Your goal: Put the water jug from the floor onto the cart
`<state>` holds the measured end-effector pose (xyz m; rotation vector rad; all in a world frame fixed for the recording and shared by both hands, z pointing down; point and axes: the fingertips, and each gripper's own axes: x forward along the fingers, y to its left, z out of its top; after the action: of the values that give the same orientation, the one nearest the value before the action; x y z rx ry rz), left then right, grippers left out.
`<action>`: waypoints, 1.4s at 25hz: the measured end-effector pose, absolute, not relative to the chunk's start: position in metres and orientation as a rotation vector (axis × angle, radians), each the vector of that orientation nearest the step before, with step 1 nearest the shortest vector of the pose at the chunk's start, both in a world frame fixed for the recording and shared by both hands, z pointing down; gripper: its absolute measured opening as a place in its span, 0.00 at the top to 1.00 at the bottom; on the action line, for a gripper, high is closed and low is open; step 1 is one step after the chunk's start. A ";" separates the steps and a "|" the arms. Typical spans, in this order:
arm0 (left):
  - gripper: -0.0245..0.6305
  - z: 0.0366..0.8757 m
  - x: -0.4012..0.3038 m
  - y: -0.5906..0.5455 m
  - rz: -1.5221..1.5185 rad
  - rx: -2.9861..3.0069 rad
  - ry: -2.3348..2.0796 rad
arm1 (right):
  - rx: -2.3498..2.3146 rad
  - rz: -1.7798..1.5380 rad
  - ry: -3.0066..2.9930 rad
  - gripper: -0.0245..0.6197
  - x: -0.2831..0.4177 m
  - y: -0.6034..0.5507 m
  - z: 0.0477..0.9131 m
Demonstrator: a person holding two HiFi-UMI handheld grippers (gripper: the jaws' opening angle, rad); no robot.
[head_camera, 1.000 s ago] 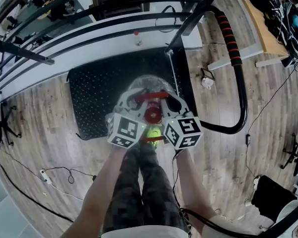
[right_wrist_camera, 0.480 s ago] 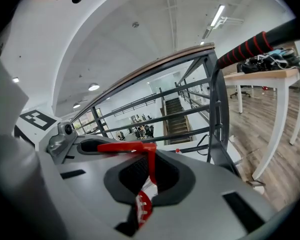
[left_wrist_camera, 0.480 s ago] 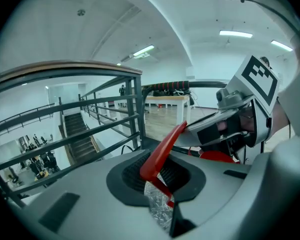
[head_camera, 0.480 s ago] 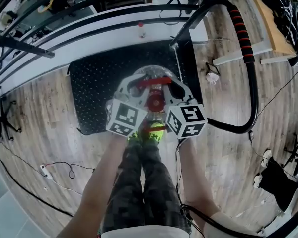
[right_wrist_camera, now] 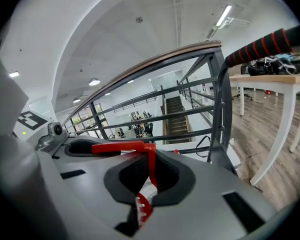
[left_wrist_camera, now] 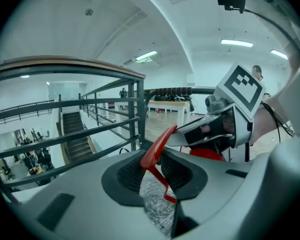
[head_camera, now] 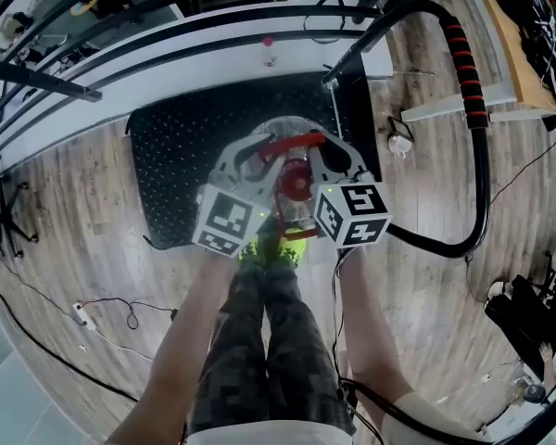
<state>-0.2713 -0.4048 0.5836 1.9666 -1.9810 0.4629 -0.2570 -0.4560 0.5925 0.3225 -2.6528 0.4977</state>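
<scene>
A clear water jug (head_camera: 280, 130) with a red cap (head_camera: 296, 184) hangs over the cart's black platform (head_camera: 181, 170). I cannot tell whether its base rests on the platform. Its red handle (head_camera: 292, 144) runs between both grippers. My left gripper (head_camera: 259, 153) holds the handle's left end (left_wrist_camera: 155, 149) between its ribbed pads; its jaws have just been opening a little, with the handle still between them. My right gripper (head_camera: 321, 149) is shut on the handle's right end (right_wrist_camera: 149, 169). Crinkled clear plastic shows below the left jaws.
The cart's black push bar with red stripes (head_camera: 471, 91) curves round on the right. A metal railing (right_wrist_camera: 217, 99) and a white ledge with a small bottle (head_camera: 269, 52) lie beyond the cart. The person's legs and green shoes (head_camera: 278, 248) stand at the platform's near edge. Cables (head_camera: 102, 318) trail on the floor.
Both grippers and the jug have moved farther over the black platform, away from the person's feet. The handle stays between both pairs of jaws.
</scene>
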 end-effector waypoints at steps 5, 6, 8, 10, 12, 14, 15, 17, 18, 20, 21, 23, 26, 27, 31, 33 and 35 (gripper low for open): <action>0.76 0.579 -0.283 -0.403 0.406 1.954 -2.022 | 0.328 0.522 -2.632 0.93 -0.269 -0.464 0.596; 0.74 0.579 -0.286 -0.404 0.403 1.951 -2.027 | 0.326 0.528 -2.628 0.93 -0.272 -0.465 0.597; 0.72 0.580 -0.292 -0.406 0.399 1.940 -2.037 | 0.325 0.534 -2.623 0.93 -0.277 -0.466 0.598; 0.72 0.579 -0.299 -0.407 0.396 1.935 -2.051 | 0.338 0.535 -2.617 0.93 -0.281 -0.470 0.599; 0.72 0.576 -0.306 -0.407 0.398 1.934 -2.067 | 0.366 0.546 -2.606 0.93 -0.285 -0.478 0.601; 0.72 0.575 -0.312 -0.407 0.398 1.930 -2.074 | 0.392 0.573 -2.596 0.93 -0.288 -0.487 0.604; 0.72 0.576 -0.314 -0.408 0.396 1.927 -2.073 | 0.404 0.588 -2.591 0.93 -0.290 -0.492 0.606; 0.72 0.578 -0.318 -0.410 0.393 1.923 -2.070 | 0.429 0.612 -2.579 0.93 -0.292 -0.501 0.609; 0.72 0.578 -0.320 -0.411 0.391 1.922 -2.069 | 0.440 0.622 -2.573 0.93 -0.293 -0.505 0.610; 0.72 0.580 -0.323 -0.413 0.389 1.920 -2.069 | 0.450 0.638 -2.565 0.93 -0.294 -0.510 0.613; 0.72 0.580 -0.325 -0.415 0.388 1.921 -2.068 | 0.451 0.642 -2.564 0.93 -0.295 -0.511 0.614; 0.72 0.581 -0.328 -0.417 0.387 1.923 -2.067 | 0.453 0.645 -2.566 0.93 -0.295 -0.512 0.616; 0.72 0.582 -0.330 -0.422 0.384 1.927 -2.064 | 0.452 0.645 -2.570 0.93 -0.296 -0.514 0.618; 0.72 0.582 -0.330 -0.423 0.385 1.928 -2.062 | 0.453 0.643 -2.571 0.93 -0.296 -0.515 0.619; 0.72 0.581 -0.332 -0.429 0.381 1.932 -2.055 | 0.480 0.634 -2.553 0.93 -0.292 -0.521 0.622; 0.72 0.580 -0.332 -0.432 0.378 1.932 -2.051 | 0.498 0.638 -2.543 0.93 -0.289 -0.525 0.624; 0.72 0.580 -0.331 -0.436 0.375 1.933 -2.048 | 0.508 0.644 -2.539 0.93 -0.286 -0.529 0.626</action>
<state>-0.3315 -0.4361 0.5798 1.9331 -2.0477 0.3754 -0.2859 -0.5287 0.6261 0.5084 -2.5389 0.6439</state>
